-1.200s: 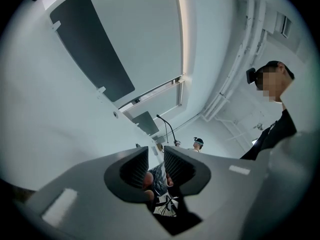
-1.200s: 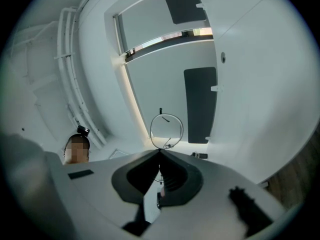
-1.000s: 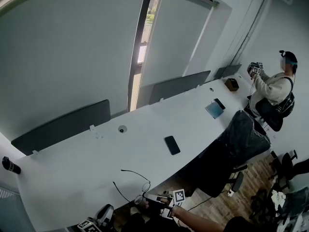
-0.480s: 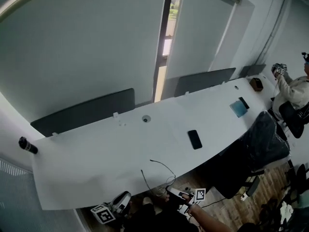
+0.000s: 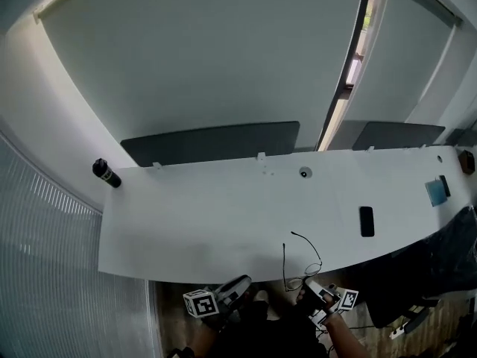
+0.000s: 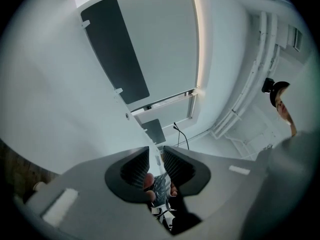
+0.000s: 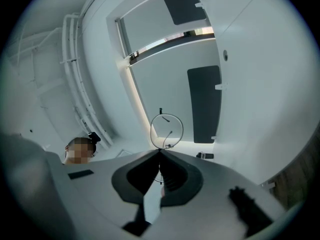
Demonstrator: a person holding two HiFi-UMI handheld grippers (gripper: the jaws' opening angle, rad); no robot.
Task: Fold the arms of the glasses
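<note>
right claw (image 7: 160, 152) tight on the glasses (image 7: 167, 130) near the white surface (image 5: 186, 215), left claw (image 6: 156, 149) loose and empty

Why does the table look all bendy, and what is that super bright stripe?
Head view: the wide lens bends the table into a curve, and daylight in the window gap glares white. Left gripper view: a light stripe washes out. Right gripper view: glasses look sharp, corners go black.

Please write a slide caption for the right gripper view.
Right gripper shut on thin-framed glasses, seen along its own jaws.
</note>
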